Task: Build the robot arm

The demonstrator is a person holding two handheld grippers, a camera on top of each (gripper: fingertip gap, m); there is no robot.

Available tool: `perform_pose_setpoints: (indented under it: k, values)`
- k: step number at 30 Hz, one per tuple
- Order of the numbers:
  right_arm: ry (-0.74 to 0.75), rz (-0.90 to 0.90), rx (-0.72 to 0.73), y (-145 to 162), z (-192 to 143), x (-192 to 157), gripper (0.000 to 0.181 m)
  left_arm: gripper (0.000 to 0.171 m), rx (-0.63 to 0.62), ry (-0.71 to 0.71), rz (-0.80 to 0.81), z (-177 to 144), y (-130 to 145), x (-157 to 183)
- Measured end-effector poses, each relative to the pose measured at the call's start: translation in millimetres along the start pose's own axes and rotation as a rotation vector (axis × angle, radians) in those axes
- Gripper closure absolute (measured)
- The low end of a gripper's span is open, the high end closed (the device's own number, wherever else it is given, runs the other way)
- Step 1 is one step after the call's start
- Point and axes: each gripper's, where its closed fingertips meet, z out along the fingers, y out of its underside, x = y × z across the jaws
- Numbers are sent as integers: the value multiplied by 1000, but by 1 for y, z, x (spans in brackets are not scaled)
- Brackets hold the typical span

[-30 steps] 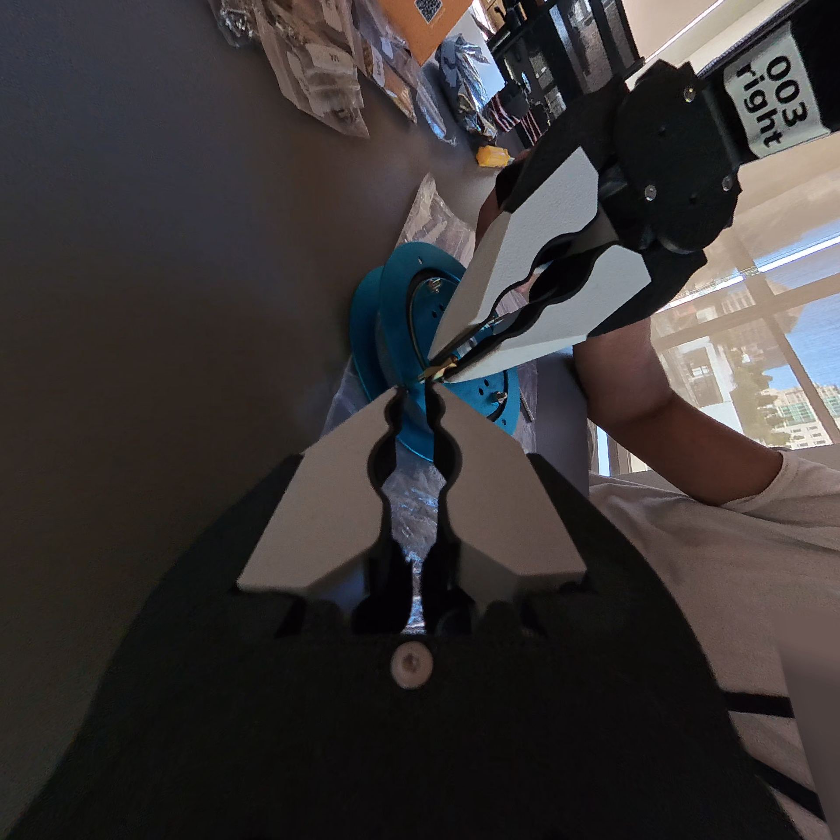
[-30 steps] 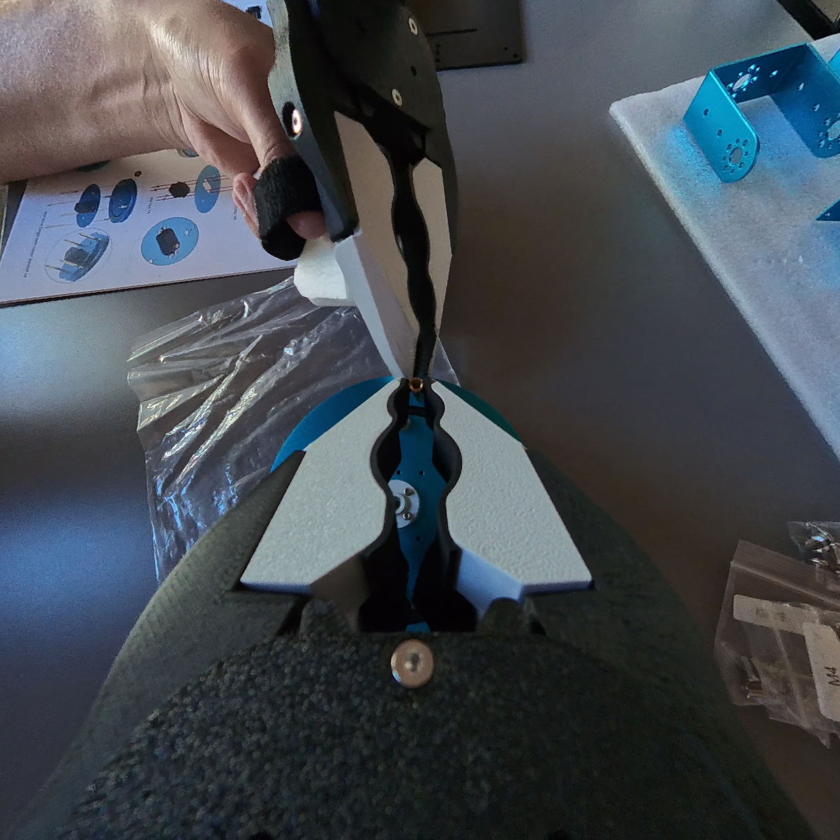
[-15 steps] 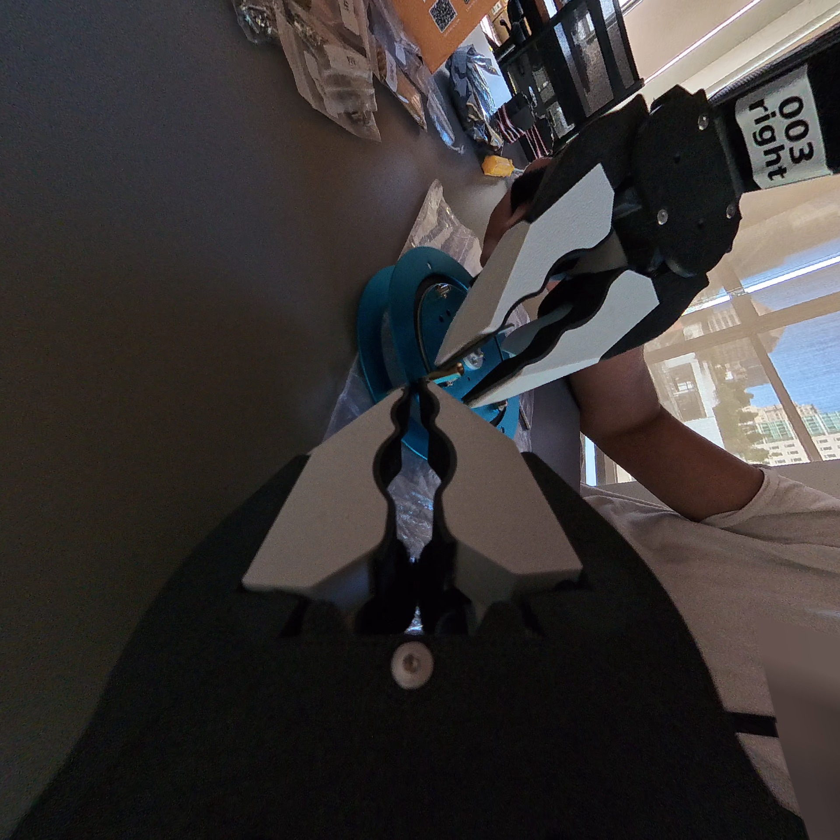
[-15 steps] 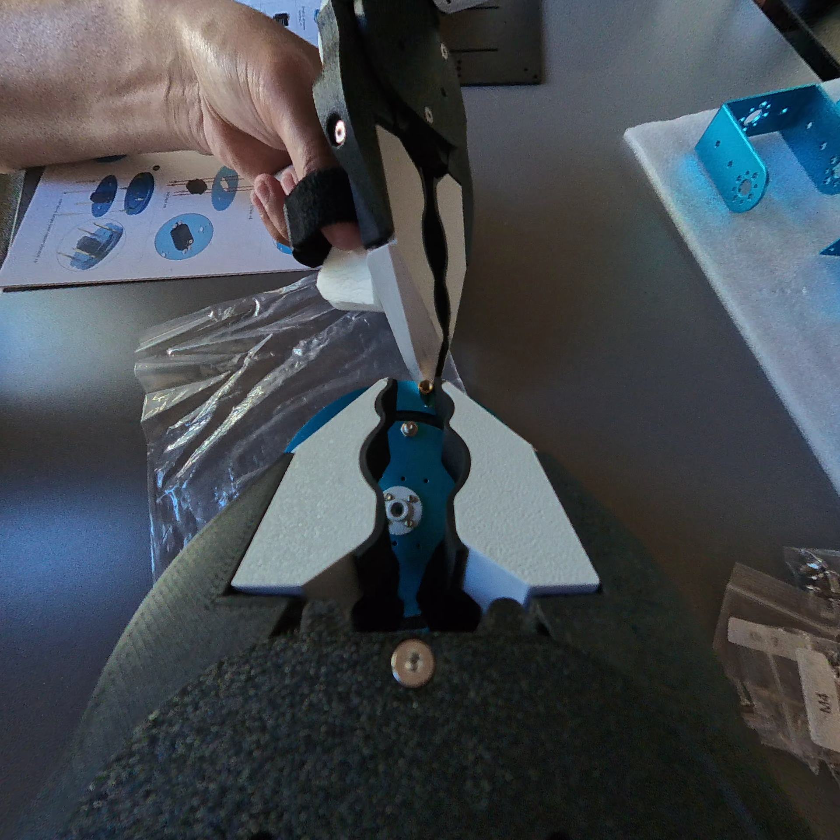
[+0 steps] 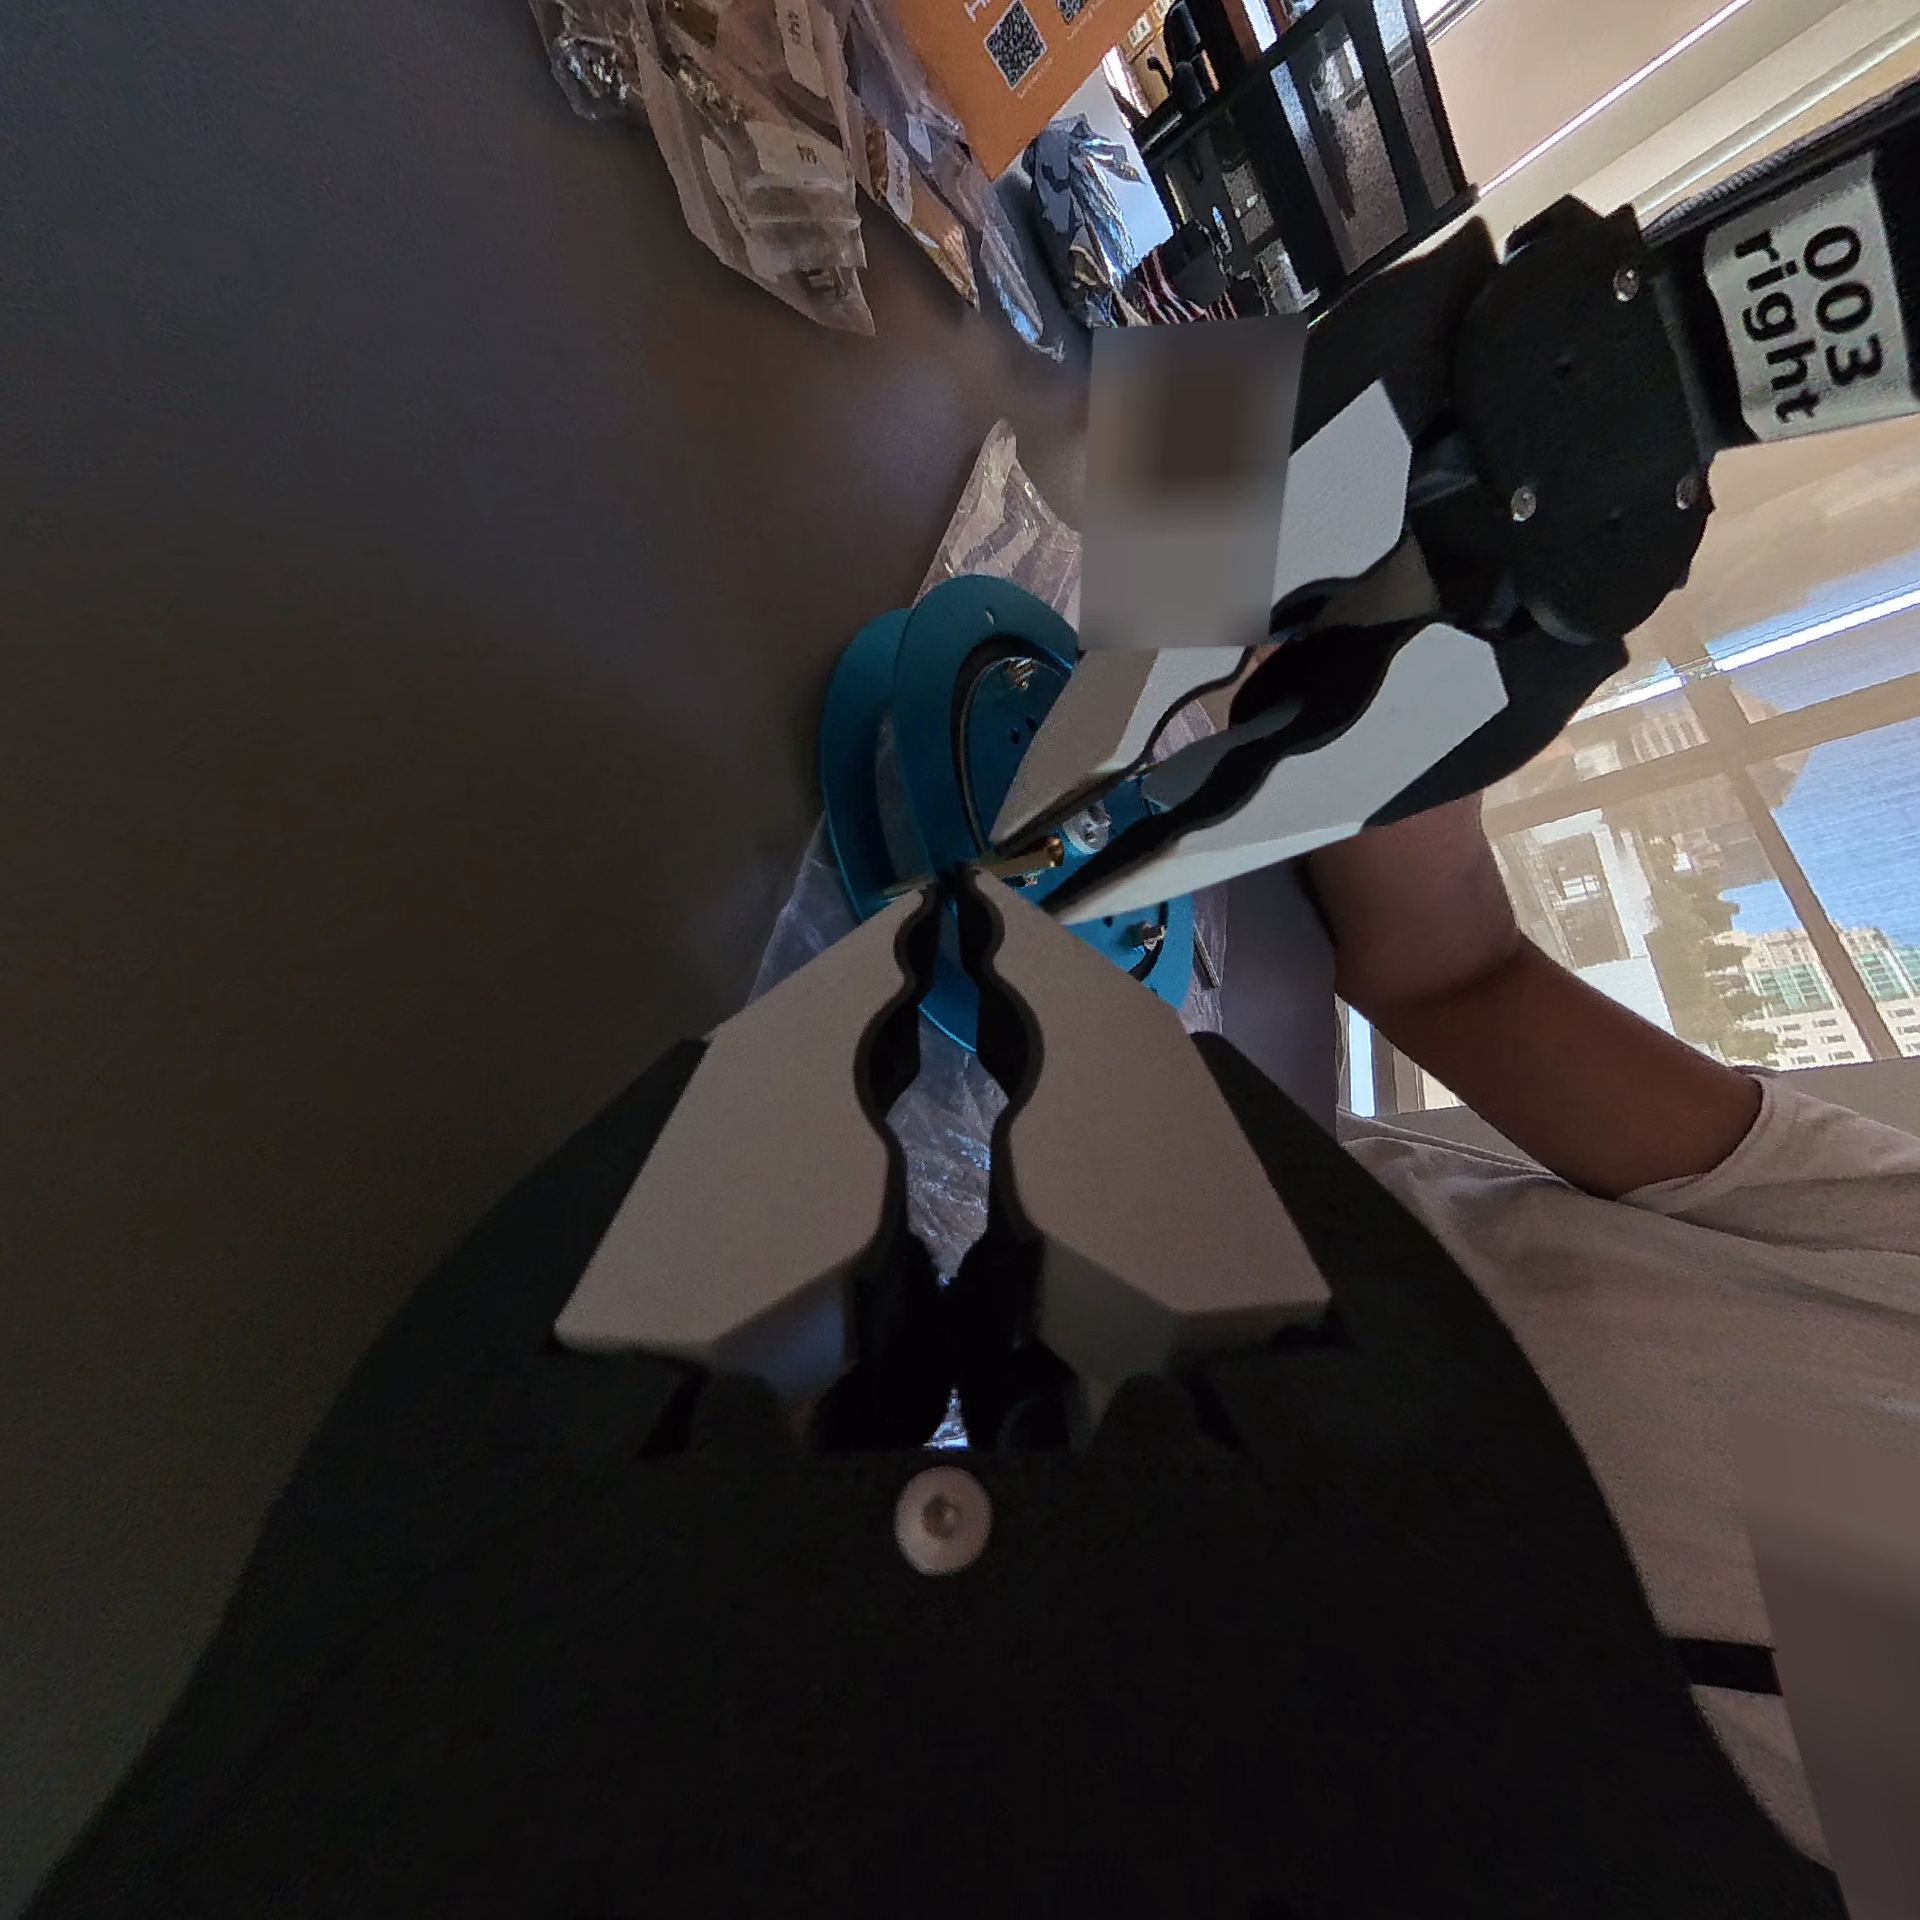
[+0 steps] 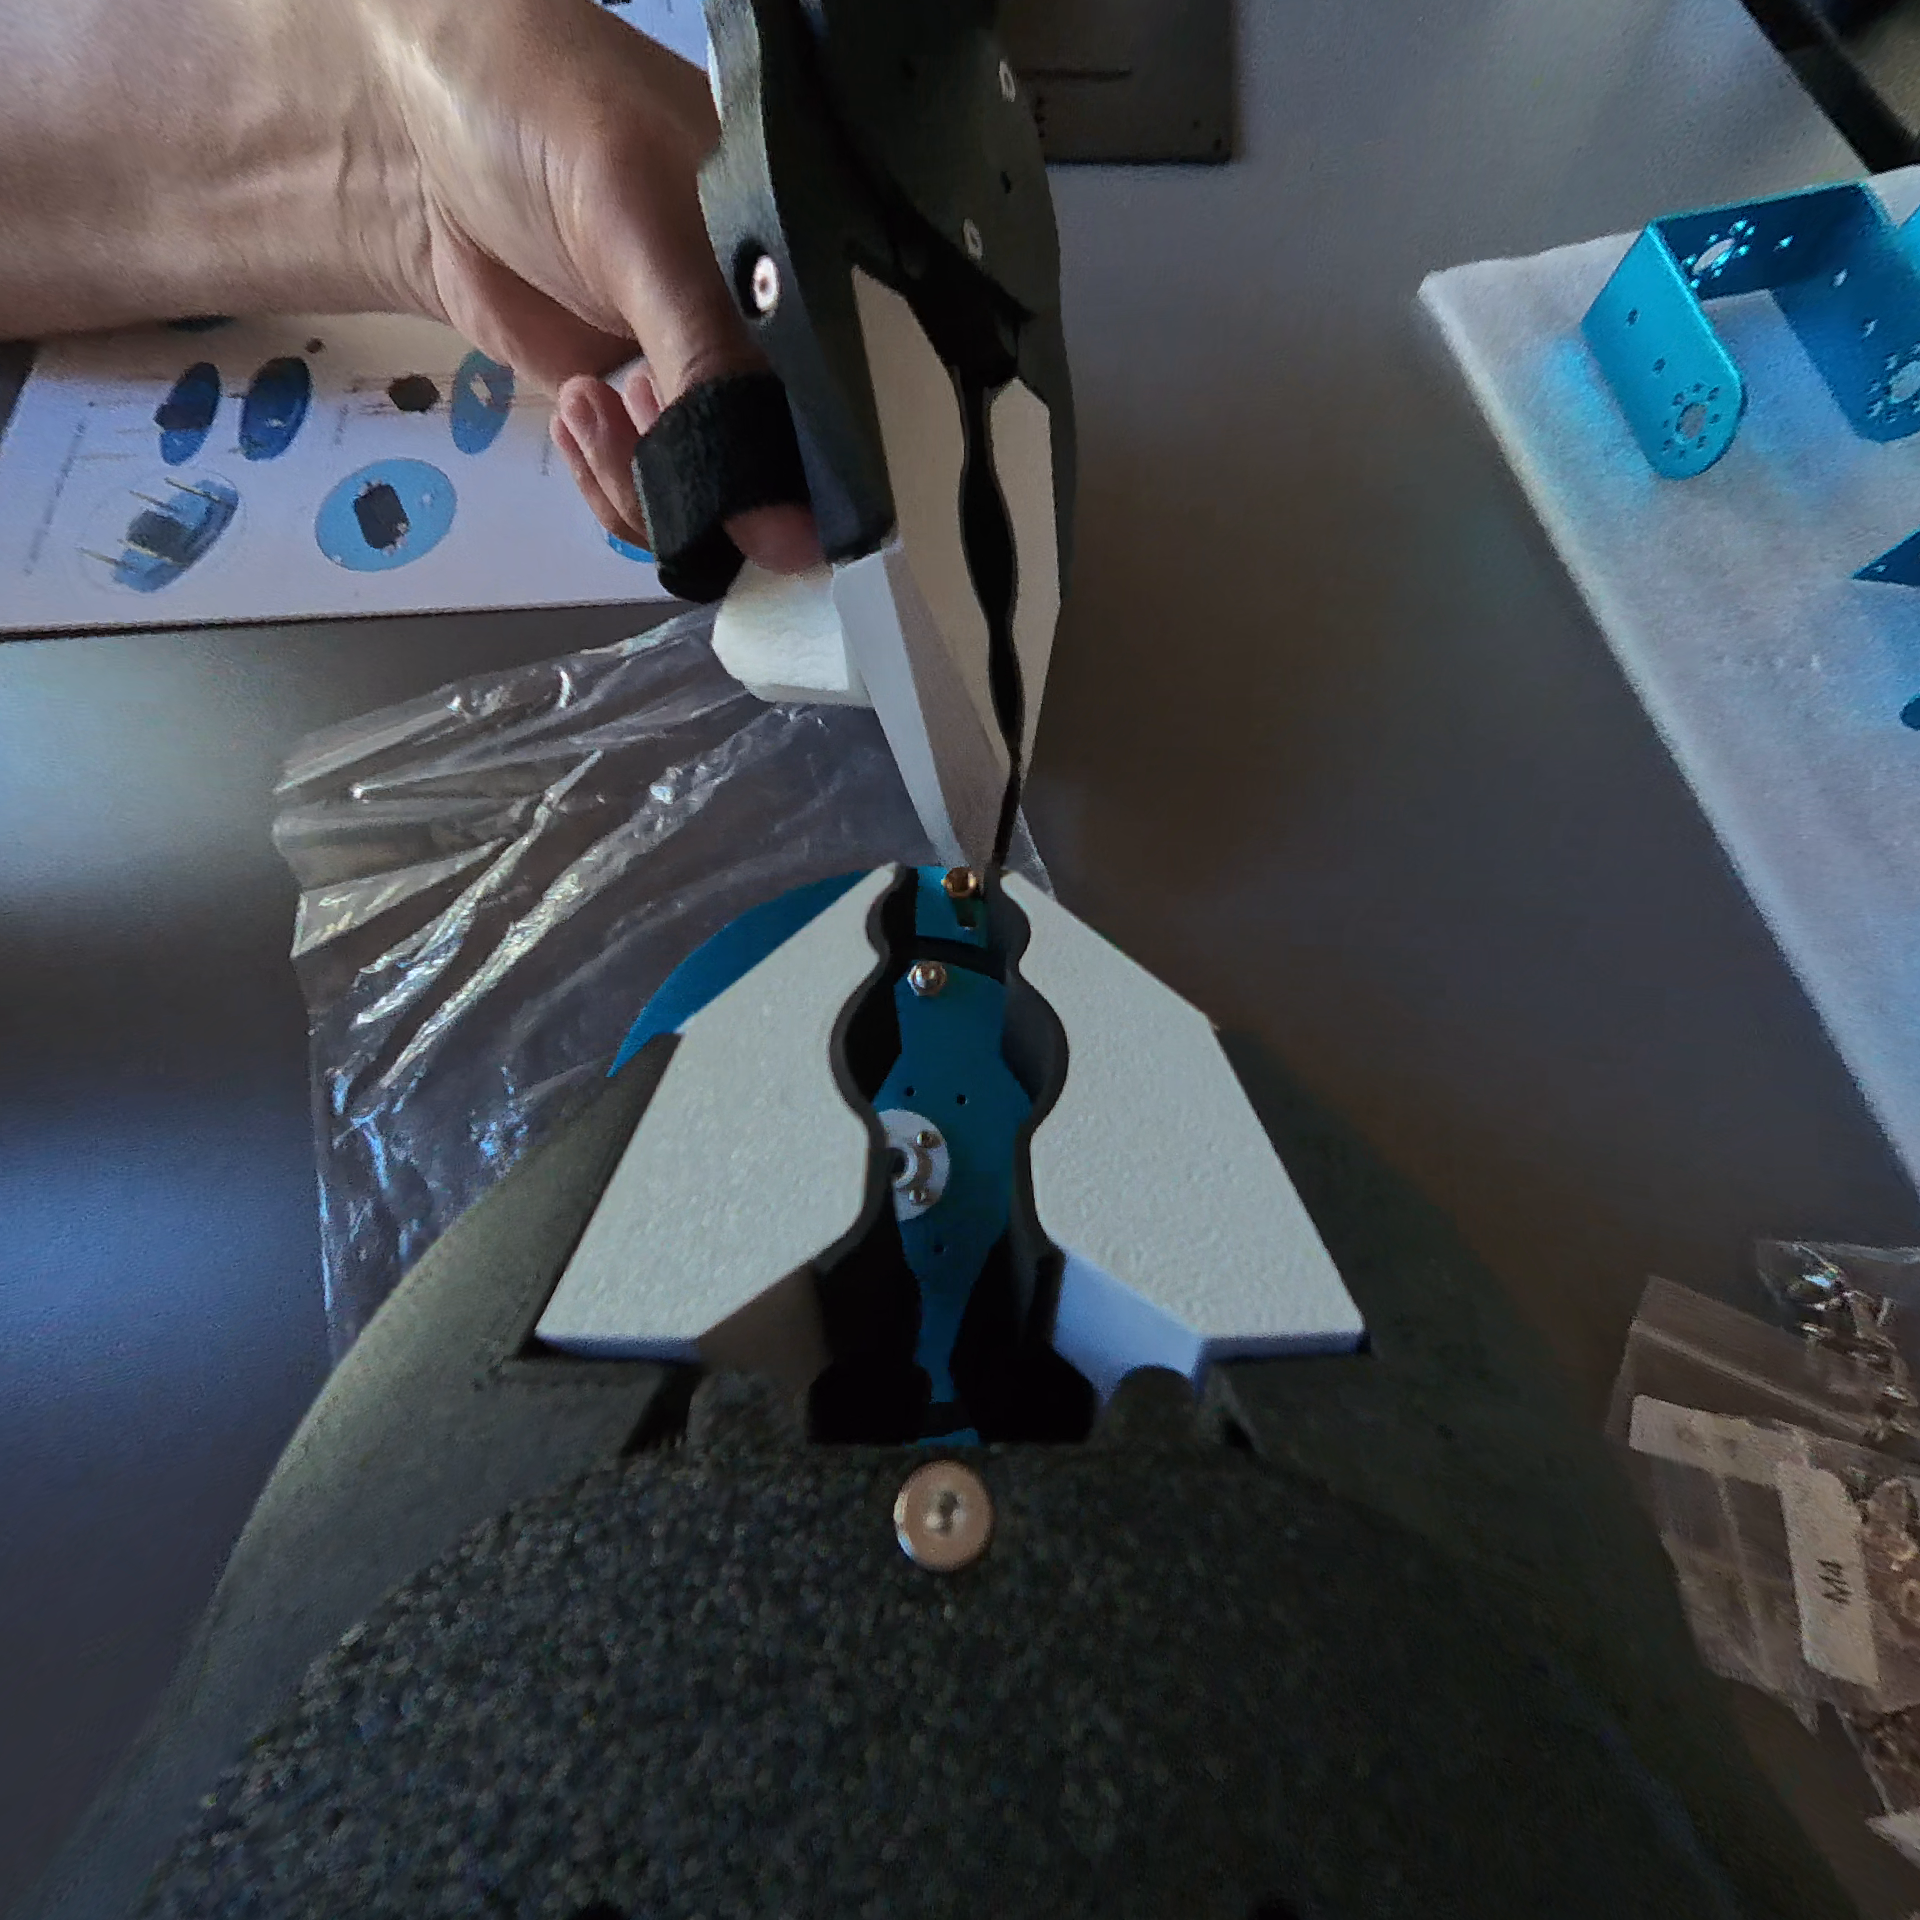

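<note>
- Pin (image 5: 1031,860) of brass colour sits at the centre of the left wrist view, just above the blue disc (image 5: 935,727). The disc lies on a clear bag (image 6: 499,831) on the table.
- The left gripper (image 5: 951,883) is closed on the pin's thin end, and the thicker end sticks out toward the right of the frame.
- The right gripper (image 6: 948,883) has its jaws apart, one on each side of the pin. I cannot tell if either one touches it.
- I judge the pin to be very light, stiff and smooth. It can easily slip or turn between flat pads, and it would roll away if dropped.
- The best hold seems to be across the shaft, close to the fingertips, with steady and moderate pressure.
- One second ago the right gripper was pinching the pin shut. Now it has let go and the left gripper alone carries the pin.
- The disc and the bag have not moved.
</note>
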Motion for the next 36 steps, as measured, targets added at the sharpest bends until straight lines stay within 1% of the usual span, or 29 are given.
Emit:
perform_pose_setpoints:
  k: [2, 9, 13, 15, 18, 25, 29, 31, 34, 36]
  values:
    - [11, 5, 7, 0, 0, 2, 175, 170, 4, -6, 8, 0, -1, 0]
    - [-12, 81, 23, 3, -1, 5, 176, 168, 0, -17, 28, 2, 1, 0]
    - [-18, 85, 24, 3, -1, 5, 175, 153, -20, -25, 23, 3, 4, -1]
    - [-25, 88, 24, 4, -1, 4, 175, 151, -26, -24, 21, 3, 6, 0]
    - [-27, 85, 22, 5, -1, 3, 176, 151, -37, -20, 5, 6, 8, 1]
    - [-4, 68, -2, 9, -1, 6, 175, 155, -18, -15, -48, 6, 7, 0]
    - [2, 54, 17, 5, -2, 6, 176, 153, -10, -24, -52, 6, 7, 1]
    - [-11, 61, 22, 5, -1, 5, 176, 143, -32, -31, -14, 6, 9, 4]
    - [-18, 72, 24, 5, -1, 5, 176, 111, -73, 52, 36, 5, 15, 23]
    - [-18, 75, 24, 6, -2, 6, 176, 106, -55, 91, 46, 3, 14, 32]
